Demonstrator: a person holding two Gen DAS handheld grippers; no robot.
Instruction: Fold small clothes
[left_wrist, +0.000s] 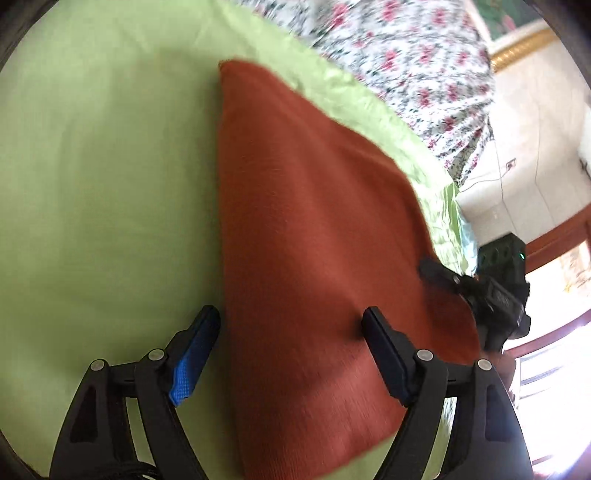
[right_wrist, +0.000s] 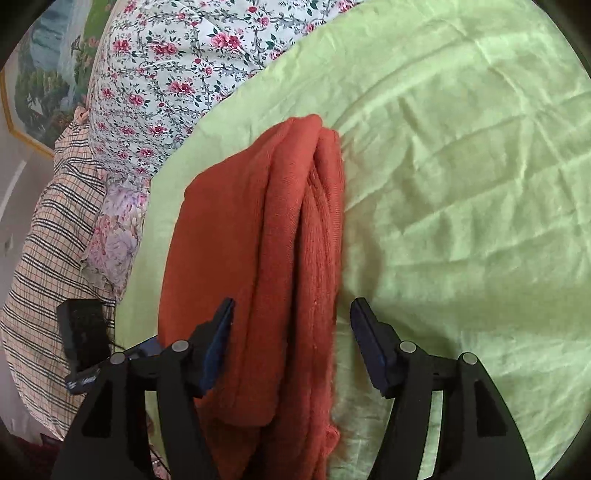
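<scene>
Left gripper (left_wrist: 291, 325), right gripper (right_wrist: 291, 317): apart | one folded rust garment (right_wrist: 258, 229)

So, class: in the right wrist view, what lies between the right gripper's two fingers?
The stacked edge of the folded rust-red garment lies between the open right gripper fingers, on the green sheet.

Both grippers are black plastic. The left gripper (left_wrist: 291, 325) has two fingers with round silver screws and blue ribbed pads (left_wrist: 190, 363). The right gripper (right_wrist: 291, 317) has dark blue pads (right_wrist: 218, 347).
</scene>
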